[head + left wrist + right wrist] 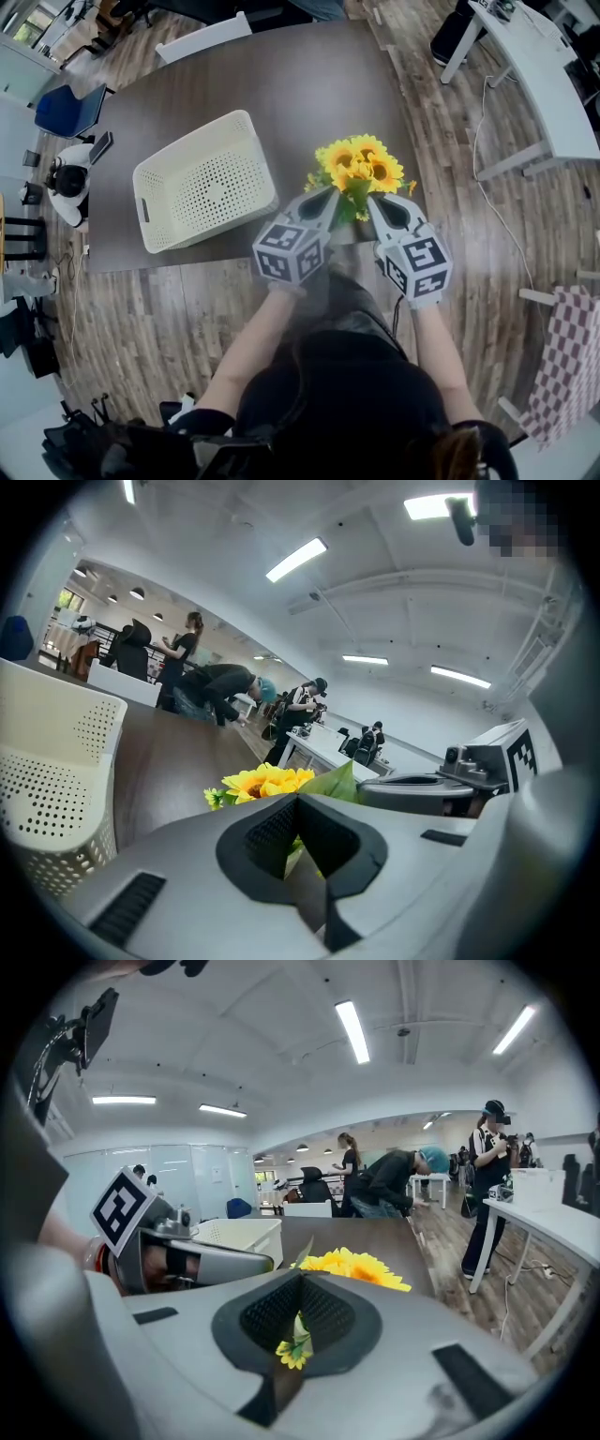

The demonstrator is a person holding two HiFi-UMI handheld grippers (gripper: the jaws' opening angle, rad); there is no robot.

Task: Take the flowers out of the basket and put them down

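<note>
Near the front edge of the dark brown tabletop (pixel 281 84), your left gripper (pixel 325 202) and right gripper (pixel 379 208) both clamp the yellow sunflower bunch (pixel 359 167), already out of the white perforated plastic basket (pixel 155 178); set-down is still left, I'd say.

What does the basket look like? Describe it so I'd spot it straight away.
Find the big dark brown table. On its left half, left of the bunch of yellow flowers, sits the basket: a cream plastic tub, empty, and the only thing with walls and floor dotted with small holes.
</note>
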